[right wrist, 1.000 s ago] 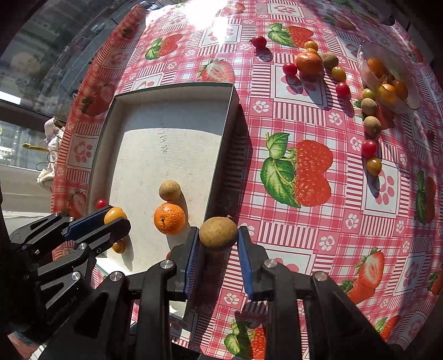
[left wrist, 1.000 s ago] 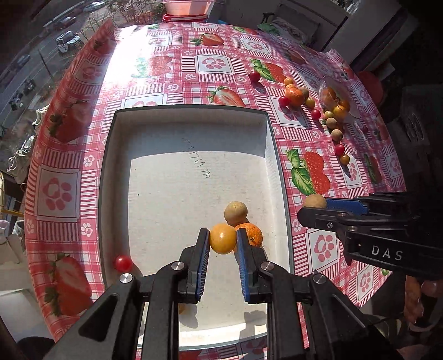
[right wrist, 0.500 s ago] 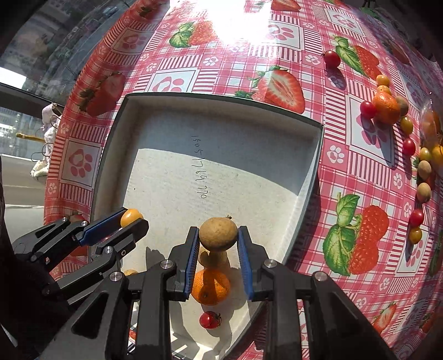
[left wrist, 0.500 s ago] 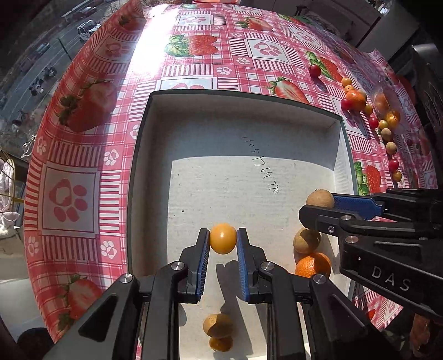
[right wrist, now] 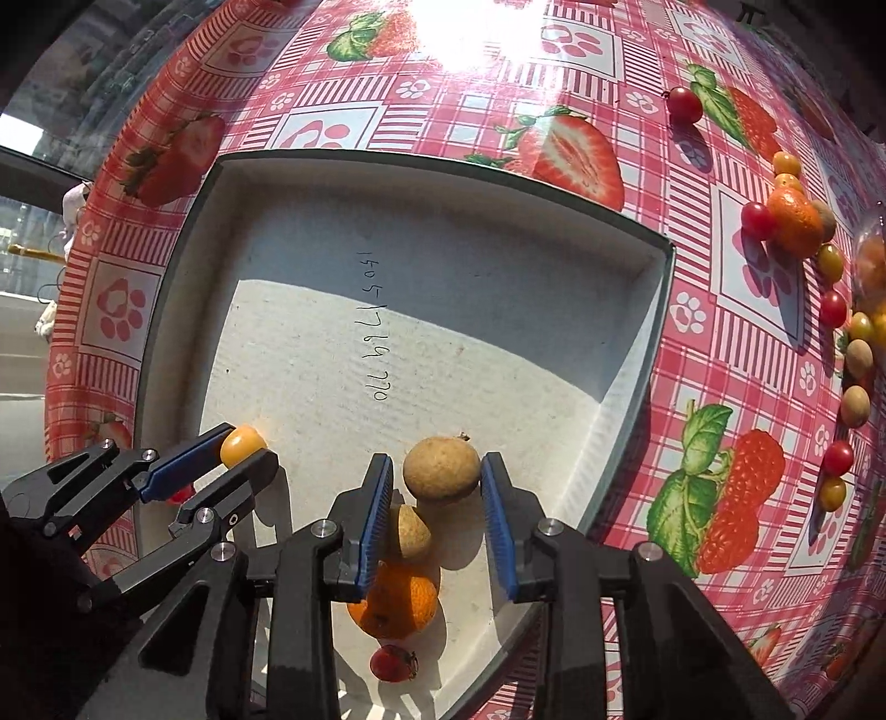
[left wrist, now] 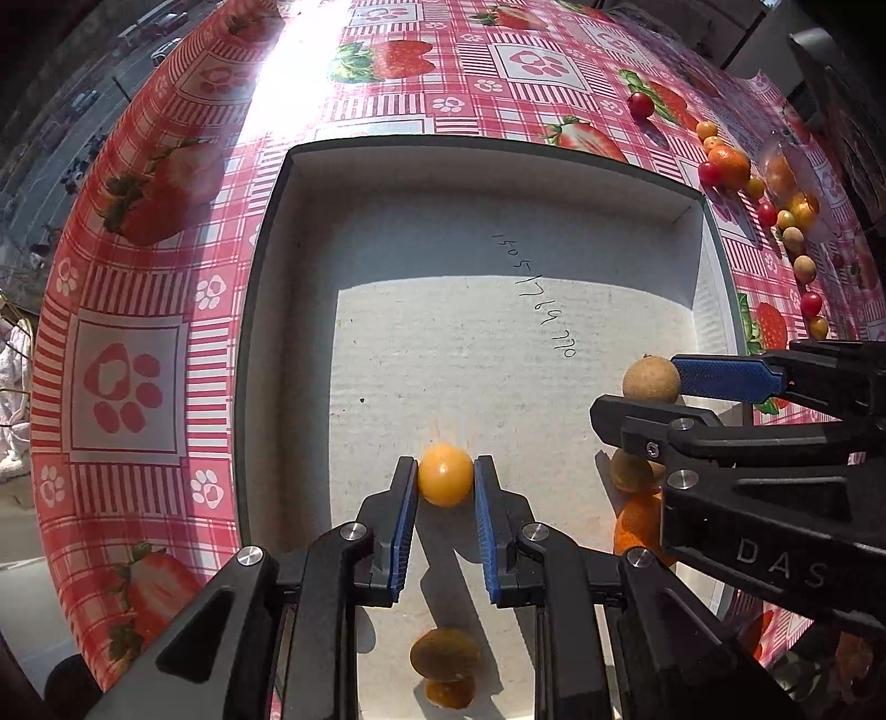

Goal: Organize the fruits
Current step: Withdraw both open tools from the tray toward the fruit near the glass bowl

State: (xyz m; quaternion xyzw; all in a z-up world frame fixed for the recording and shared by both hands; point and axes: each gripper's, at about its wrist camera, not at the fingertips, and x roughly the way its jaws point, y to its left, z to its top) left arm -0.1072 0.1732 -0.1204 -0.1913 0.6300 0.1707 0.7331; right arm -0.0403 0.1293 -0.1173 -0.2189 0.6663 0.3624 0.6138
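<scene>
A red-and-white checked oilcloth (left wrist: 166,310) covered the counter, printed with strawberries (right wrist: 570,155), green leaves and paw-print squares (left wrist: 124,382). Sunlight glared white across its far part (right wrist: 487,33). Beyond the left edge lay a street with parked cars (left wrist: 83,99) (seen from high above, blurred by the lens).

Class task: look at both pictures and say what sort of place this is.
Probably a home table beside a high window: a strawberry-print tablecloth, loose fruit beside a white tray, and a street with parked cars far below.
</scene>
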